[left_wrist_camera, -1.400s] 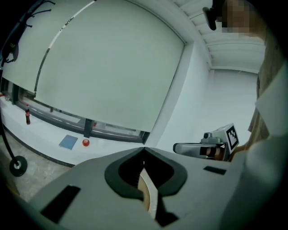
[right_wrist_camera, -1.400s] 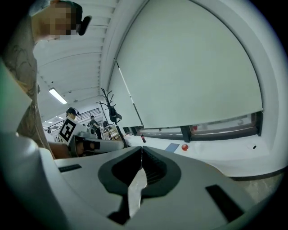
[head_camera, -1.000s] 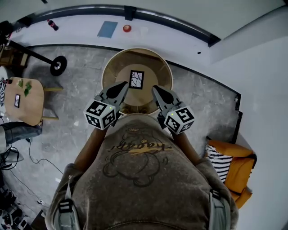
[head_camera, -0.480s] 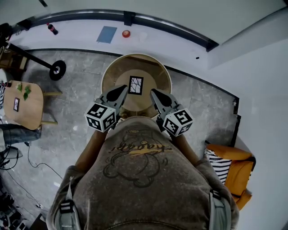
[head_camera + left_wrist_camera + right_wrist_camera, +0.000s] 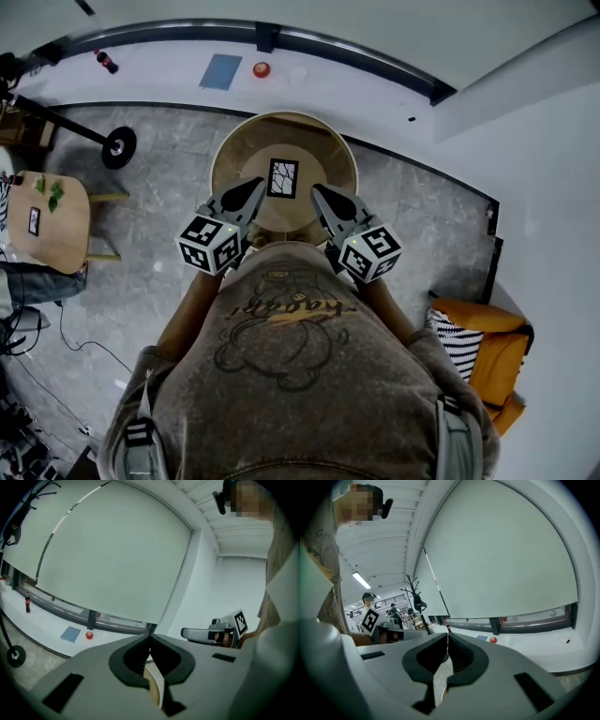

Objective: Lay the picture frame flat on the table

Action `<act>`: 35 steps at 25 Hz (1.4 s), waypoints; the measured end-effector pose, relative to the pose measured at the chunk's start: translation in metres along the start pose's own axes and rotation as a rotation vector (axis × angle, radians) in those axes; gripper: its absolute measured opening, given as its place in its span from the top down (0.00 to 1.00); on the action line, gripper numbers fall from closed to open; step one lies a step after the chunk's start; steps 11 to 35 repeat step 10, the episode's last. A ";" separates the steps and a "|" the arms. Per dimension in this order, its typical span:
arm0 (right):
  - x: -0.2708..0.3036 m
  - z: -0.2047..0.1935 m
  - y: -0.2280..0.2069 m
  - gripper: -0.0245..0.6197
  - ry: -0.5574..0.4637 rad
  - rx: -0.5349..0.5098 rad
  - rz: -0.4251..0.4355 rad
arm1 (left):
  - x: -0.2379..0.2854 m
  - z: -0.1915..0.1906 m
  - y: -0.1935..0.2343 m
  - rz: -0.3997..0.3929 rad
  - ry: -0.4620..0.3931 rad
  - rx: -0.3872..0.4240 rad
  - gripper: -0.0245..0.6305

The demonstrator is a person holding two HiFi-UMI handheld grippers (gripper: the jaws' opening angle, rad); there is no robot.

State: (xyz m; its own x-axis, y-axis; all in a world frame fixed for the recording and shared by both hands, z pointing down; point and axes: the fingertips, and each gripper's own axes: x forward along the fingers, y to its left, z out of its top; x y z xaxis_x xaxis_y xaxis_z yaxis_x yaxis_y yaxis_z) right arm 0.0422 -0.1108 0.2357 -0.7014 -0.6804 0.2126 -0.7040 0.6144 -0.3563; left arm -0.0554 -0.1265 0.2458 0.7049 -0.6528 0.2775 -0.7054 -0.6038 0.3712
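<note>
Picture frame at centre of table, ahead of and between your tips — left gripper and right gripper both clenched empty, equally near.

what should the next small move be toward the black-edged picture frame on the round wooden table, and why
Probably open the jaws and ease forward. The left gripper and right gripper are both shut, empty and short of the black-edged picture frame, which sits untouched in the middle of the round wooden table.

Left gripper and right gripper point forward side by side, fingers closed together.
</note>
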 end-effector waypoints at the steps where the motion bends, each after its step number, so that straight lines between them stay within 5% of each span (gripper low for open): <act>1: 0.001 -0.001 0.000 0.93 0.002 0.002 0.001 | 0.001 0.000 0.001 -0.001 0.002 -0.001 0.93; 35: 0.001 -0.005 -0.006 0.93 0.023 -0.002 0.016 | 0.009 -0.004 0.003 0.002 0.012 -0.001 0.93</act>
